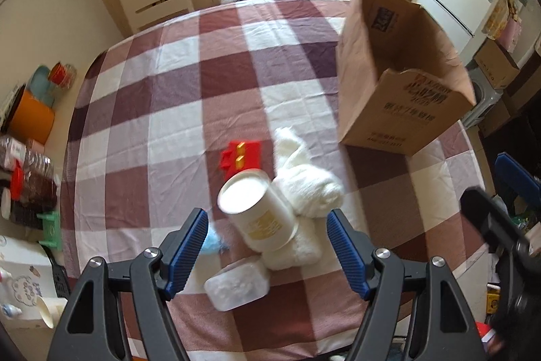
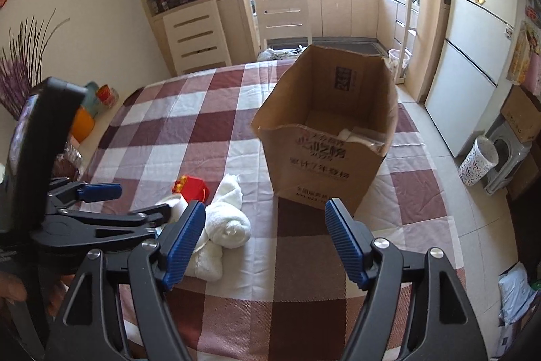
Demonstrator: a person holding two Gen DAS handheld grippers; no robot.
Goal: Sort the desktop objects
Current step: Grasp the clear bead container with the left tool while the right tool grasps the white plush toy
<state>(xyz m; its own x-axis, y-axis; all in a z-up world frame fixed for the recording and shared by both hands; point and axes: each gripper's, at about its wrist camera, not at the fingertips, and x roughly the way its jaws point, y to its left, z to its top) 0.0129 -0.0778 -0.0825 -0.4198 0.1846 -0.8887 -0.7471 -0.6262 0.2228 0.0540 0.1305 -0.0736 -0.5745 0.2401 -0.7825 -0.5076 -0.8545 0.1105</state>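
**Left jaws line up on the white canister; box waits open**

Checked cloth covers the table (image 1: 162,110) in a kitchen-side room; a small pile sits near its front edge, seemingly gathered for sorting. The left gripper (image 1: 267,246) has wide jaws framing a tilted white canister (image 1: 258,213), propped on white towels (image 1: 311,188); a red toy block (image 1: 240,154) lies just behind, a clear lidded tub (image 1: 236,288) in front. The right gripper (image 2: 265,241) hovers, jaws wide and empty, facing the cardboard box (image 2: 324,141), likely the destination since something pale already lies inside.

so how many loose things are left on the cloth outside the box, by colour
white: 3 - towel, round canister, lidded tub
red: 1 - toy block
light blue: 1 - small item, partly hidden
total: 5
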